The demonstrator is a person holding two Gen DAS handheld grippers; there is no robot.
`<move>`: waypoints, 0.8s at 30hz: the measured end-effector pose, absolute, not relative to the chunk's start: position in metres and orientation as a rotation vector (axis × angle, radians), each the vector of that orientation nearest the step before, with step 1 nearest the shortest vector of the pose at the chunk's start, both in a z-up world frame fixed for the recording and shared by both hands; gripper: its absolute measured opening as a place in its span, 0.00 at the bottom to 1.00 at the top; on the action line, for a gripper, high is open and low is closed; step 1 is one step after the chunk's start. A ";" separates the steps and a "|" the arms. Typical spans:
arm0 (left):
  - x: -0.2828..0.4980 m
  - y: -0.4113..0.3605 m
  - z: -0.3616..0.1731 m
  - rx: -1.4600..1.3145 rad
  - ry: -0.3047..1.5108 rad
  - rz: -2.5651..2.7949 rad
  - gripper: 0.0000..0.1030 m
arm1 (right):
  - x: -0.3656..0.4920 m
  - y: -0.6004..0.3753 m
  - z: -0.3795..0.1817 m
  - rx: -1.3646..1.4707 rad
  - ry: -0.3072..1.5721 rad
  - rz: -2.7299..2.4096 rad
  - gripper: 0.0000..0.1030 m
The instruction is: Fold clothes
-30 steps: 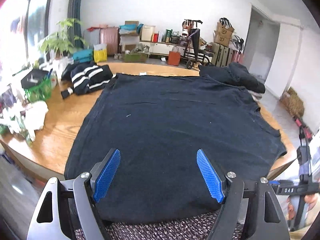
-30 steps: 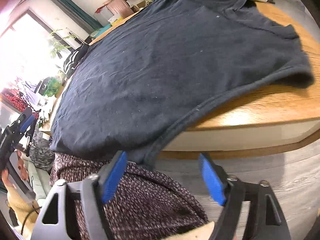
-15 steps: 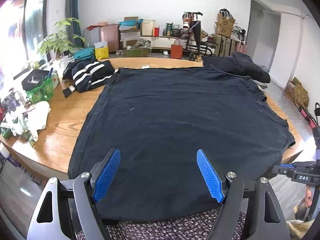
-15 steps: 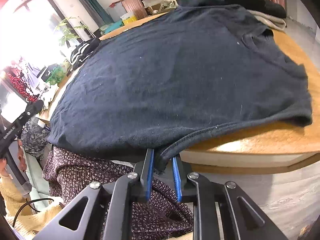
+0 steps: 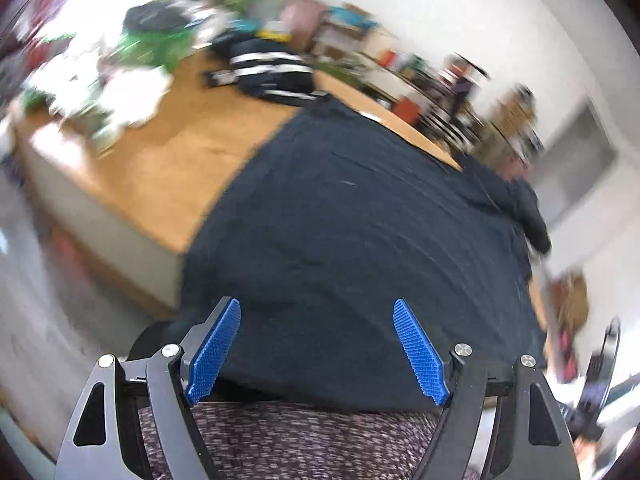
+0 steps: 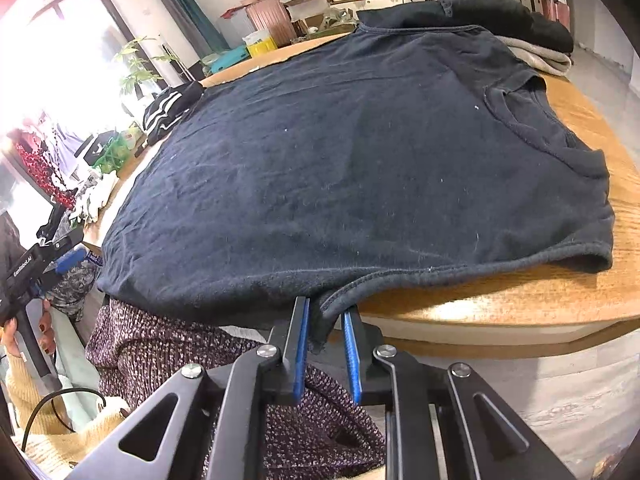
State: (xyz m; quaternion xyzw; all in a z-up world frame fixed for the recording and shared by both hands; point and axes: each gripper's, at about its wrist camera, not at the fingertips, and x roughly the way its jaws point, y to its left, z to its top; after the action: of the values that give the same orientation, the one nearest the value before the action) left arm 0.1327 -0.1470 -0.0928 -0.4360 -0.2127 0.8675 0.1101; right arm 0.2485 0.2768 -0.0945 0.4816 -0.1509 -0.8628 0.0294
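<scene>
On the worktop [image 6: 560, 292] a soft, limp shirt [image 6: 360, 152] is spread; its near hem is pinched by the right gripper [image 6: 326, 344], while the left gripper [image 5: 316, 348] is held open, best closed on the hem's left corner.

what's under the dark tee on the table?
The dark tee lies spread on the wooden table, which shows bare along the near edge. Its hem overhangs the edge, pinched by the right gripper. Anything between shirt and tabletop is covered; none shows.

right tool [image 6: 325, 344]: black frame, blue ribbed pads, silver screws | clothing: purple speckled knit [image 6: 160, 344]
</scene>
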 end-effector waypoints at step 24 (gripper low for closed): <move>0.118 -0.177 -0.142 -1.612 -0.864 2.570 0.44 | 0.230 0.284 -0.088 1.455 -0.485 -2.668 0.17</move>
State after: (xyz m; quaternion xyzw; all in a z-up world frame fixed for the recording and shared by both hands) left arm 0.1177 -0.1766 -0.1422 -0.5111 -0.2739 0.8147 -0.0063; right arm 0.2298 0.2844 -0.0876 0.4726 -0.1575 -0.8665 0.0323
